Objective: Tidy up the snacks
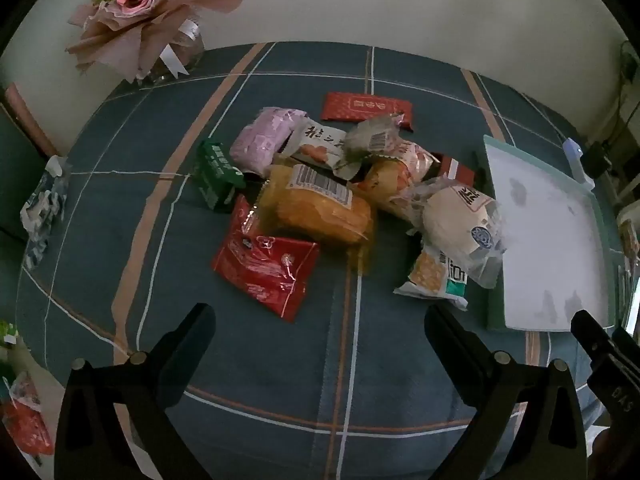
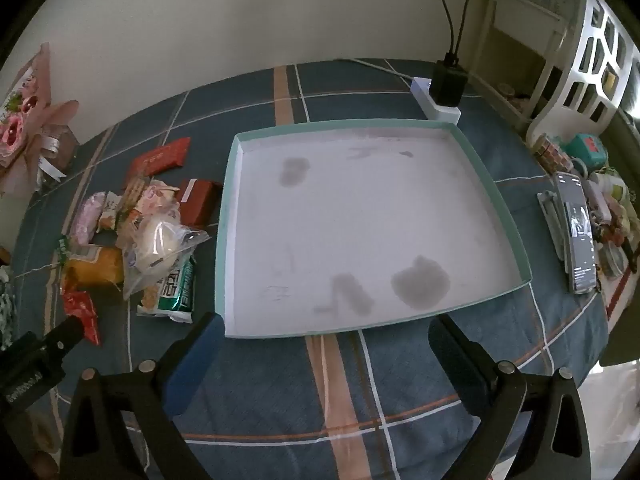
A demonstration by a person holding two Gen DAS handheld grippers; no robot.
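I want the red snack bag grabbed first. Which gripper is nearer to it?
Left. The left gripper hangs open just short of the red snack bag; the right gripper hangs open at the tray's near edge, off to the bag's side.

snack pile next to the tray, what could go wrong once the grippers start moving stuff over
The snack pile is packed tightly, with packets overlapping: pulling the orange packet could drag the red packet under its edge along. The clear-wrapped round bun looks soft and slippery, so it may squash or slip. The tray has a low rim and looks light, so a nudge could slide it on the tablecloth.
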